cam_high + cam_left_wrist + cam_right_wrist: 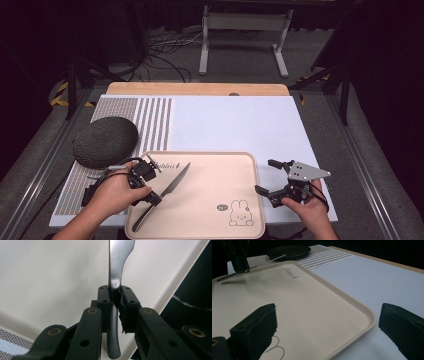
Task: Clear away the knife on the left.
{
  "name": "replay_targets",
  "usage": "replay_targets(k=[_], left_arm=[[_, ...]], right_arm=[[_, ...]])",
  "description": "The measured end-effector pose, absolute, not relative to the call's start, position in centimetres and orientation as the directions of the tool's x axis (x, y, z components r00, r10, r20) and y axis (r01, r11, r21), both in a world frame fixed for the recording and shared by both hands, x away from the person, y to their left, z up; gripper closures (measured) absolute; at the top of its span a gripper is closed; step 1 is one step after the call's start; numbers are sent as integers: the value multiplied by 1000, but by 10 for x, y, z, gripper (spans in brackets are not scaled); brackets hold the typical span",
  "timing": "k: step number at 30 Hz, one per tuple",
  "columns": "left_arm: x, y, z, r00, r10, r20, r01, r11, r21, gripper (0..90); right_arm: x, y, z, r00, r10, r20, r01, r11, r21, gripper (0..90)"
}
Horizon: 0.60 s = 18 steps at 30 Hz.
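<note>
Bench (pixel 235 120): white top, laid over a wooden board (pixel 197 89) exposed along the far edge. Floor (pixel 240 60): grey carpet, lit near the bench, lost in darkness beyond. Stand (pixel 245 37): white metal frame, set on the floor behind the bench. Cables (pixel 160 55): black, strewn loosely left of the stand. Hazard tape (pixel 61 95): yellow and black, seen at the far left corner. Surroundings are dark.

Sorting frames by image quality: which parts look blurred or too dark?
High view: floor and surroundings nearly black, tray evenly lit. Left gripper view: knife soft, very close, in the left tongs. Right gripper view: right tongs blurred, background black.
</note>
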<state>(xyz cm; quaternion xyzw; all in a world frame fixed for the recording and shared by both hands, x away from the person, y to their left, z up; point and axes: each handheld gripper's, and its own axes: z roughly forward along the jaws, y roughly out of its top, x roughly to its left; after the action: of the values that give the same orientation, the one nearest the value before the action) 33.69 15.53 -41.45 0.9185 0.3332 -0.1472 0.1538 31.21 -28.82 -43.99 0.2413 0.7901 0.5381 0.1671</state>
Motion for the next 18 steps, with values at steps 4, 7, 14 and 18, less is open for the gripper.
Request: replay_targets(k=[4, 7, 14, 18], left_arm=[[338, 156, -419, 727, 572, -379, 665, -724, 182, 803], [338, 157, -421, 721, 577, -383, 670, -722, 174, 804], [338, 157, -428, 713, 589, -380, 678, -717, 162, 804], [339, 158, -432, 704, 597, -385, 687, -711, 152, 803]], right_arm=[[312, -288, -440, -829, 560, -3, 202, 305, 931, 29], [312, -288, -440, -828, 561, -3, 202, 303, 931, 29], [312, -288, -440, -827, 562, -3, 203, 304, 931, 28], [312, -288, -440, -827, 562, -5, 201, 304, 931, 28]])
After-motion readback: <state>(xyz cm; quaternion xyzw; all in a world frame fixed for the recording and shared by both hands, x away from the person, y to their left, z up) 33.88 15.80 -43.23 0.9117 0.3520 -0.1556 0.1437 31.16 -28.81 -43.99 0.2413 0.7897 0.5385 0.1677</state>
